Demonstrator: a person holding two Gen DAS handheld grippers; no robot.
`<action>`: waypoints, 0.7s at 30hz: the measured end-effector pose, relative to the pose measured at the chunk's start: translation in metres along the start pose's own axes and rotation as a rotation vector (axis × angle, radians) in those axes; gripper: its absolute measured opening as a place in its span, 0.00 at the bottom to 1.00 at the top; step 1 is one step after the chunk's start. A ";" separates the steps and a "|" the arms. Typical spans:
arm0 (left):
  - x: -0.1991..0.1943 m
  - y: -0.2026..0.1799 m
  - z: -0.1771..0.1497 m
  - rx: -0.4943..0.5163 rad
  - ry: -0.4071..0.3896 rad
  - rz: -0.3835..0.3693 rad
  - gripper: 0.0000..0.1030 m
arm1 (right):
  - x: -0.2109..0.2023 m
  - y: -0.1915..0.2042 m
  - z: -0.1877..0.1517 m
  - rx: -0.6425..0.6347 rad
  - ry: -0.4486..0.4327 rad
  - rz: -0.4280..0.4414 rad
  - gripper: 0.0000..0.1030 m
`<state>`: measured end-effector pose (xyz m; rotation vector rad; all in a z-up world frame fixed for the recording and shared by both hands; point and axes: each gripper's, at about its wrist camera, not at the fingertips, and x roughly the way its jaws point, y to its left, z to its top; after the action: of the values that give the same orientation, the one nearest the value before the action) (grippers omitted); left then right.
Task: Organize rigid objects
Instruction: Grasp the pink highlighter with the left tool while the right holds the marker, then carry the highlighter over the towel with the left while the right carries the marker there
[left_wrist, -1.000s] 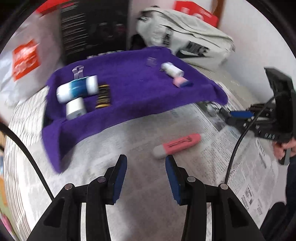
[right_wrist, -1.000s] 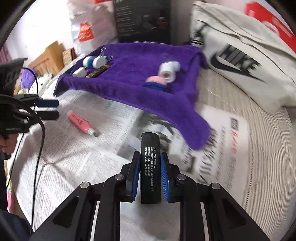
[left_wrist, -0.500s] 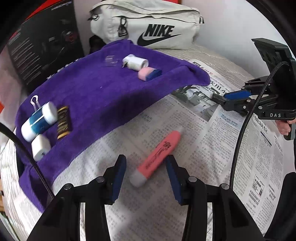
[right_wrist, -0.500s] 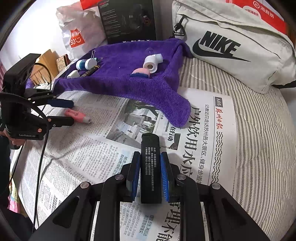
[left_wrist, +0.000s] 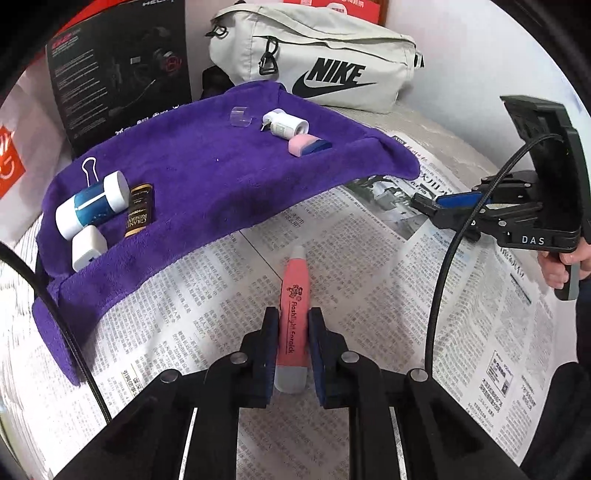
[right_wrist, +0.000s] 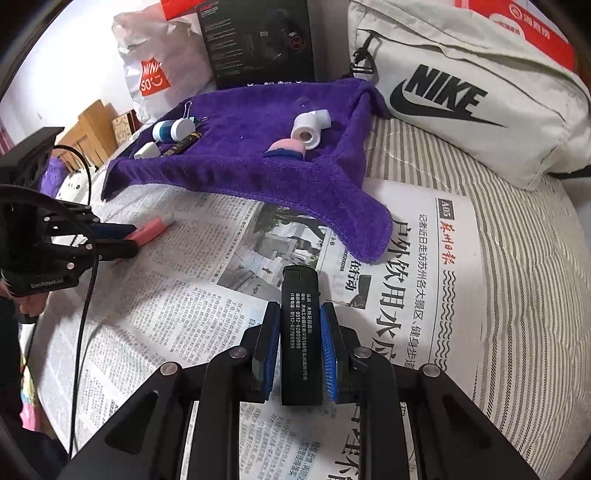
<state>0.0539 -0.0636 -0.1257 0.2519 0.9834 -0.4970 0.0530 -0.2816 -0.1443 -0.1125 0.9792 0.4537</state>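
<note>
A: Left wrist view first. The left claw (left_wrist: 292, 345) has clamped down on the pink flashlight earpick (left_wrist: 294, 317), pads on both sides of its barrel, and the thing lies flat on the newspaper (left_wrist: 369, 295). So that's the pick-up step, grip made, lift not yet done.

B: And where should it go?

A: My guess is the purple towel (left_wrist: 207, 184), where the white-and-blue tube (left_wrist: 90, 205), the small white charger (left_wrist: 86, 247) and the pink-and-blue eraser (left_wrist: 308, 144) already sit. The middle of the towel is bare, so there's room. The towel's near edge folds down over the newspaper; the lift needs to clear that lip.

B: Right wrist view?

A: The right claw (right_wrist: 300, 350) is closed tight on a black lighter (right_wrist: 300, 332), held upright above the newspaper. The towel's hanging corner (right_wrist: 369, 236) lies just ahead, the grey Nike bag (right_wrist: 480, 103) crowds the right side, and the left claw works well apart at far left. Open path straight forward onto the towel, I'd say.
</note>
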 end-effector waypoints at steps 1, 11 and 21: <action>0.001 -0.001 0.001 0.006 0.002 0.009 0.17 | 0.000 0.000 0.000 0.001 0.001 -0.002 0.21; 0.006 -0.005 0.006 -0.023 0.025 0.024 0.16 | 0.002 0.004 -0.001 -0.018 -0.007 -0.036 0.22; -0.016 0.011 -0.004 -0.165 -0.035 0.008 0.16 | -0.017 0.004 0.010 0.007 -0.034 0.038 0.21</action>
<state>0.0489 -0.0478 -0.1145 0.0990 0.9830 -0.4088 0.0512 -0.2804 -0.1242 -0.0791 0.9505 0.4857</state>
